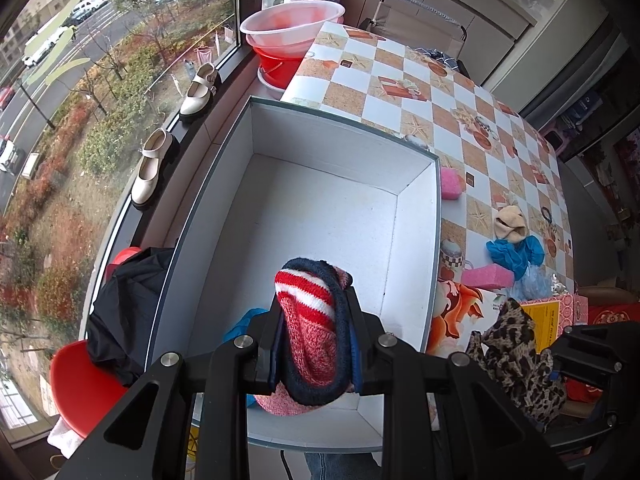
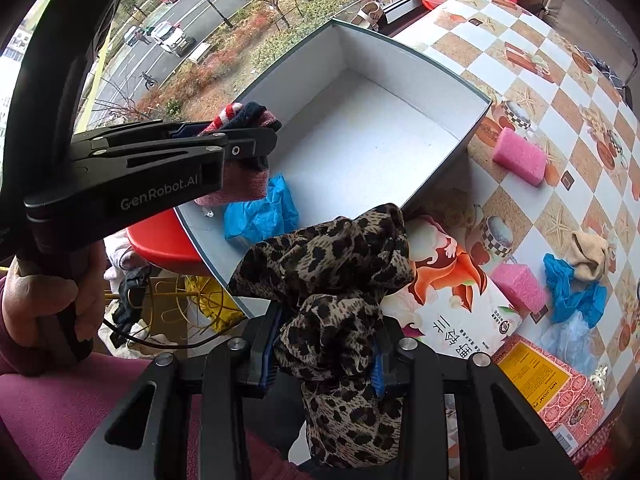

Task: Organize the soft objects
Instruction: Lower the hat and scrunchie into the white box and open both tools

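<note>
My left gripper [image 1: 314,312] is shut on a red, white and navy knit hat [image 1: 310,320] and holds it over the near end of a big white box [image 1: 416,208]. The left gripper also shows in the right wrist view [image 2: 256,136], over the box [image 2: 400,148]. A blue crumpled cloth [image 2: 262,212] lies in the box's near corner. My right gripper [image 2: 328,344] is shut on a leopard-print cloth [image 2: 336,264] just in front of the box's near rim. The leopard cloth shows in the left wrist view [image 1: 516,348] too.
On the checkered table [image 2: 560,92] lie two pink sponges [image 2: 520,156] [image 2: 520,280], a beige cloth [image 2: 590,254], a blue cloth [image 2: 572,292] and printed cartons [image 2: 544,376]. Red and white basins [image 1: 288,36] stand by the window. Shoes [image 1: 150,168] sit on the sill. A red chair [image 1: 86,384] holds black clothing.
</note>
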`<state>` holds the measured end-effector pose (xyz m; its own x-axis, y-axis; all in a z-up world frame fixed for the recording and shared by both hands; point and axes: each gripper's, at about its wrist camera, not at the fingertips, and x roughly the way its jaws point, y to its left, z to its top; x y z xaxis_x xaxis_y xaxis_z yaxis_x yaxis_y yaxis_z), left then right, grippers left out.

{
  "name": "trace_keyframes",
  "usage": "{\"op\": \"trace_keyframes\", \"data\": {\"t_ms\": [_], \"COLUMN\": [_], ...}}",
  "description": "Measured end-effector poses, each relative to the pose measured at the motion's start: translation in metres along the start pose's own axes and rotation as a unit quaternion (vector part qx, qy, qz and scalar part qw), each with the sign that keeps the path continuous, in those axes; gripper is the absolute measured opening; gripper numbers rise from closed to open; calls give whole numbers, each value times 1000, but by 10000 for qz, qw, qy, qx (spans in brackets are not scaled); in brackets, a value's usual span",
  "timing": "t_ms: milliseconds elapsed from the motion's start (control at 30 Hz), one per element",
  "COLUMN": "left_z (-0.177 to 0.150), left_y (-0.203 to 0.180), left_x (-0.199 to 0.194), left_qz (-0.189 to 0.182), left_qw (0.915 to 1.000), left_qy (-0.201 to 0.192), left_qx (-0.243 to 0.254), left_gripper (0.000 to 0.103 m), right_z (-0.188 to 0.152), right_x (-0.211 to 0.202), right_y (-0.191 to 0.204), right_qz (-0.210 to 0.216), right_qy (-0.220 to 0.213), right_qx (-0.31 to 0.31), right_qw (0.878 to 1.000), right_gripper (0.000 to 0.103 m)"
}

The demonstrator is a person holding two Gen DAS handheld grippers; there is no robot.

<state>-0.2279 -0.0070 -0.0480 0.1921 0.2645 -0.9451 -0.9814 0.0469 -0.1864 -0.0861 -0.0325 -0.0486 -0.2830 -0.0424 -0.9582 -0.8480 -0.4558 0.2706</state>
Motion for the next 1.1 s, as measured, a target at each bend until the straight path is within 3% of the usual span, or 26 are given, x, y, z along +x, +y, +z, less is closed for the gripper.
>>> {"op": "trace_keyframes", "data": {"t_ms": [667,1100], "left_z": [11,8], "left_y": [13,16], "left_x": [10,36], "left_qz": [153,260], "left_qw": [9997,9983], "left_qy": [58,465], "left_qx": [-200,-224], "left_gripper": [28,30], "right_z": [24,61], "right_x": [-1,13], "right_y": [-8,-8], "right_qz": [158,348], "right_qy": [-83,-119], "right_qx": [106,382], "right_qw": [9998,9986], "right_gripper": [37,37]}}
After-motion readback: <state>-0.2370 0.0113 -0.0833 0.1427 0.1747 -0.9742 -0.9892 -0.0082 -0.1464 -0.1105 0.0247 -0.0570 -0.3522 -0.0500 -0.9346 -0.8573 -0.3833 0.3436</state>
